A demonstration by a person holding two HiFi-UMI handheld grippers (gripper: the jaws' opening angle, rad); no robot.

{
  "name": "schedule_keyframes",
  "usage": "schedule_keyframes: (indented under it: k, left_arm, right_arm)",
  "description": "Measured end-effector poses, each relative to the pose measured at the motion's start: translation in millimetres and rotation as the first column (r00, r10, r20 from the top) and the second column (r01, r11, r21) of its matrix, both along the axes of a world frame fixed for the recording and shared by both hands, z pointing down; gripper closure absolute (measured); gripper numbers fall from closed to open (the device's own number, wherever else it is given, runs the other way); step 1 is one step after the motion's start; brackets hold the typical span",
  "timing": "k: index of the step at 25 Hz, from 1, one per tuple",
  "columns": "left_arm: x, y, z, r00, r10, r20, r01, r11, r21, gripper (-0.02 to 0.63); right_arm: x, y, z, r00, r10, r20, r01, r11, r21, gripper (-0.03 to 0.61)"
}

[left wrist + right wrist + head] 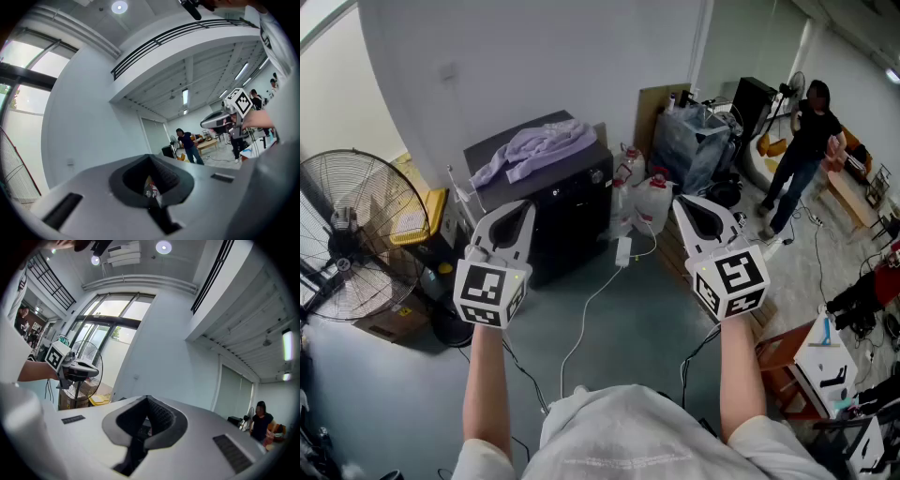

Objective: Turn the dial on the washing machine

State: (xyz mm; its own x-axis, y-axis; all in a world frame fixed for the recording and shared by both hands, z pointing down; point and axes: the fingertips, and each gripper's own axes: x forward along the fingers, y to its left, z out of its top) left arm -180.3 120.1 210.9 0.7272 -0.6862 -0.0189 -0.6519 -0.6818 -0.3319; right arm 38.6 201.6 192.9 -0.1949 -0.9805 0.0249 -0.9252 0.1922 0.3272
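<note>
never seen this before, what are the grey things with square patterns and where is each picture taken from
A person holds a two-jaw gripper in each hand: the left gripper and the right gripper. The patterned cubes are part of them. The head view is from a camera on the person's head; the other two from cameras riding on each gripper, looking along its jaws. Both pairs of jaws are shut on nothing. Ahead stands a black washing machine with a lilac cloth on top; neither gripper touches it.
</note>
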Motion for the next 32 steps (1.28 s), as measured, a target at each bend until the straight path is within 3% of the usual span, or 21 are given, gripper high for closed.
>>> schedule_keyframes:
  k: [22,27,32]
  left_arm:
    - [69,9,29,0.995,-0.090,0.030,0.092,0.994,-0.067,0.600]
    - [79,-20,27,0.994,-0.104,0.028,0.105,0.993,-0.057,0.600]
    - [91,-83,41,0.995,-0.092,0.045,0.094,0.994,-0.046,0.600]
  right_arm:
    - [89,-2,35,0.996,-0.059,0.066,0.062,0.997,-0.042,0.565]
    - [108,-30,35,0.996,-0.042,0.074,0.045,0.999,-0.030,0.565]
    - [120,-85,43,0.999,-0.022,0.045,0.023,0.999,-0.039,0.565]
